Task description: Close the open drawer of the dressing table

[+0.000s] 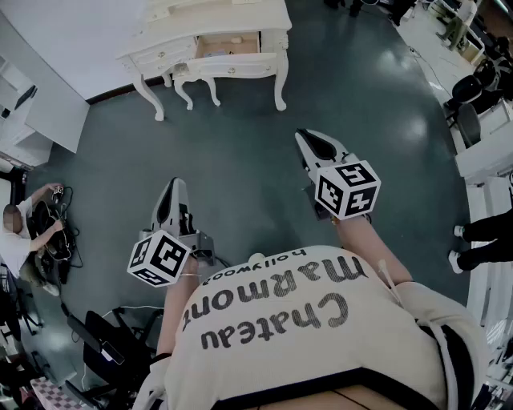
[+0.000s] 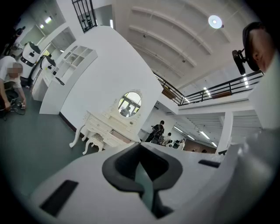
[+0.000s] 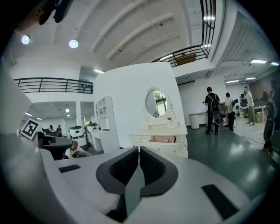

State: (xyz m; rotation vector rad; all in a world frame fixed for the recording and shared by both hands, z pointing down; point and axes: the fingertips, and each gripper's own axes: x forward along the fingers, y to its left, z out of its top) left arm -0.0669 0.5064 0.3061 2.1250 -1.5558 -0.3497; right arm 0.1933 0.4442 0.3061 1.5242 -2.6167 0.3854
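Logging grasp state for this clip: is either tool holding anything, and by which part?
Nothing is held. The left tool and right tool are both shut and empty, well short of the cream carved dressing table.

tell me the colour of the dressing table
Cream white; the dressing table shows best in the head view.

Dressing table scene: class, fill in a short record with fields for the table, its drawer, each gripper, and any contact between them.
Dressing table: white, curved legs, standing across the dark floor
Drawer: pulled out, open
Left gripper: jaws together, empty
Right gripper: jaws together, empty, pointing toward the table
Contact: none yet, open floor lies between
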